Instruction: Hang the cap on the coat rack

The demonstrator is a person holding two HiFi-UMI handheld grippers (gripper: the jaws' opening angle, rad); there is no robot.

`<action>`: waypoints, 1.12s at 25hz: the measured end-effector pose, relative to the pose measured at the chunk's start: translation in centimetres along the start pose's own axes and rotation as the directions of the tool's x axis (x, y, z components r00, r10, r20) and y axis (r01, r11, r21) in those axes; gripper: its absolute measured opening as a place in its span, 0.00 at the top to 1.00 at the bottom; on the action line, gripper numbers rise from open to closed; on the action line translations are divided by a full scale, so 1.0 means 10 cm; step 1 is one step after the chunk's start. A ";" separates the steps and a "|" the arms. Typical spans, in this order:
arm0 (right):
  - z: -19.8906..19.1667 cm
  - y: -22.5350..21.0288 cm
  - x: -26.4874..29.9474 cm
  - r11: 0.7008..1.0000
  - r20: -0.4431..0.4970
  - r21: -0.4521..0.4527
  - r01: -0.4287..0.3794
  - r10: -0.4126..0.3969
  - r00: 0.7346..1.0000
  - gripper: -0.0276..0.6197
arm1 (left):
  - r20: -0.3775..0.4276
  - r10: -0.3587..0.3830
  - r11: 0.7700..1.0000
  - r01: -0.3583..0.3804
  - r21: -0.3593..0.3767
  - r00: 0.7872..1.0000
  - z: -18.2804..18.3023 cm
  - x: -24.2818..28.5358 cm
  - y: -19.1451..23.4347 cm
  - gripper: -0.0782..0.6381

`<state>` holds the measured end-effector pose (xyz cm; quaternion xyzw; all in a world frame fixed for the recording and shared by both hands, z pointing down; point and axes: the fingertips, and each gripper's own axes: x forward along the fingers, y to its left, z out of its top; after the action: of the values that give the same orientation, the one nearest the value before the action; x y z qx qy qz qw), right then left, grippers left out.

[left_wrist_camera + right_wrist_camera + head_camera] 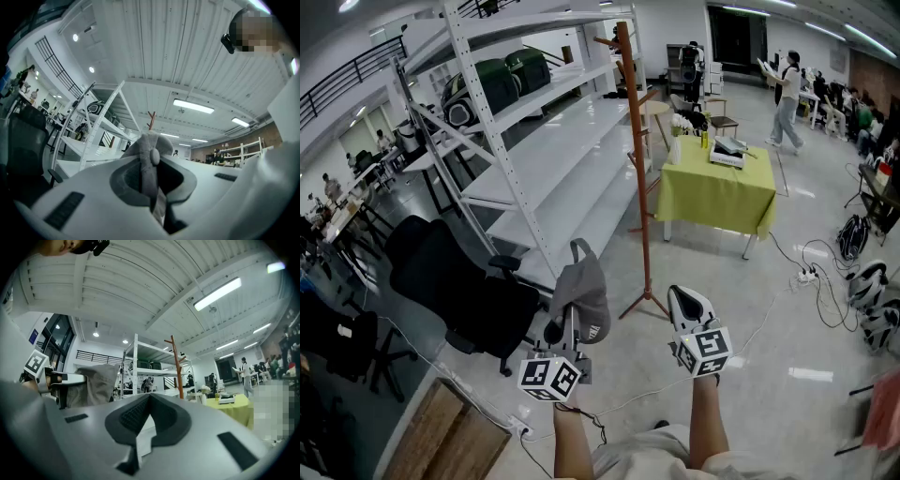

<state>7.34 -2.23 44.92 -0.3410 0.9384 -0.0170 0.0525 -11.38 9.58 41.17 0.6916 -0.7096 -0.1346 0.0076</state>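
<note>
A grey cap hangs in front of me, its strap end pinched in my left gripper, which is shut on it. In the left gripper view the cap stands up between the jaws of the left gripper. The brown wooden coat rack stands on the floor ahead, its pegs near the top, clearly beyond the cap. My right gripper is held beside the left one, right of the cap, apart from it. Its jaws meet with nothing between them. From the right gripper view the cap shows at the left and the rack in the middle.
White metal shelving runs along the left of the rack. A black office chair stands at the lower left. A table with a yellow-green cloth stands behind the rack to the right. Cables cross the floor at the right. A person stands far back.
</note>
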 end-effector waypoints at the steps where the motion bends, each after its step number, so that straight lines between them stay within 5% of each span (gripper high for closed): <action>1: 0.03 -0.03 -0.01 1.000 0.006 -0.001 0.000 0.000 1.000 0.95 | 0.005 -0.001 1.000 0.001 0.004 1.000 0.01 0.03 -0.03 0.87; 8: 0.09 -0.25 -0.13 1.000 0.014 -0.001 -0.006 0.006 1.000 0.95 | -0.005 0.024 1.000 -0.024 0.007 1.000 -0.04 0.07 -0.23 0.87; 20: -0.20 -0.72 -0.40 0.992 0.049 0.126 -0.027 0.021 0.999 0.95 | -0.010 0.169 0.986 -0.168 0.007 0.986 -0.24 -0.20 -0.07 0.87; 28: -0.21 -0.86 -0.05 0.997 0.010 0.079 -0.009 0.008 1.000 0.95 | -0.001 0.115 0.993 -0.115 -0.017 0.993 -0.26 0.34 0.08 0.87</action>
<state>12.93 -8.50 47.59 -0.3347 0.9382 -0.0520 0.0706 -11.81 5.79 43.20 0.6495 -0.7471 -0.1398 0.0214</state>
